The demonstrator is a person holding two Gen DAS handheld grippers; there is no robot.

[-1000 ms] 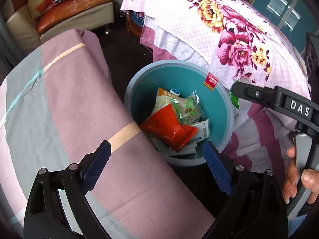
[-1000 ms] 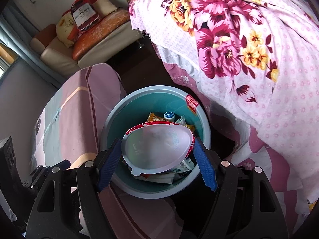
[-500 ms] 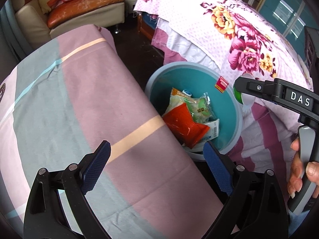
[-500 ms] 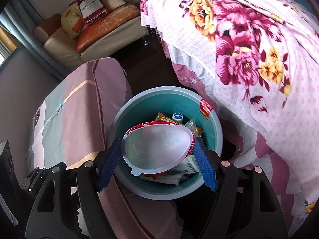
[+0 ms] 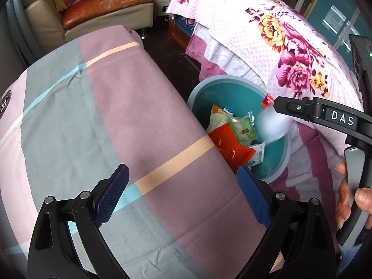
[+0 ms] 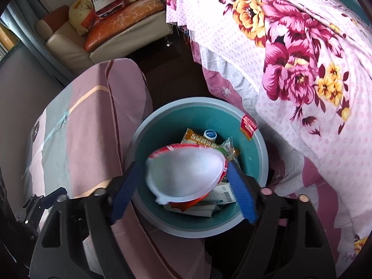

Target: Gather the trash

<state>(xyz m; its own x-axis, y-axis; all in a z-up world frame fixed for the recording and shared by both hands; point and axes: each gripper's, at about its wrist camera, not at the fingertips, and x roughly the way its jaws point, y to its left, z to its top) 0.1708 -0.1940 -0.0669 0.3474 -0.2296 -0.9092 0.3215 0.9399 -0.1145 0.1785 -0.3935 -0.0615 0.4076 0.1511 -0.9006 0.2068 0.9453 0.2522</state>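
Both wrist cams look down; shared: bin, right closer.

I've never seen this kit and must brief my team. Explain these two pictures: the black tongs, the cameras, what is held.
No robot: a person holds a black two-finger gripper in each hand, each carrying a fisheye camera looking along its fingers. The left view shows the left gripper open and empty above a pink-and-grey striped sheet. The right view shows the right gripper over a round teal plastic bin of wrappers, a white red-rimmed bowl between its fingers; blur hides whether it is gripped.
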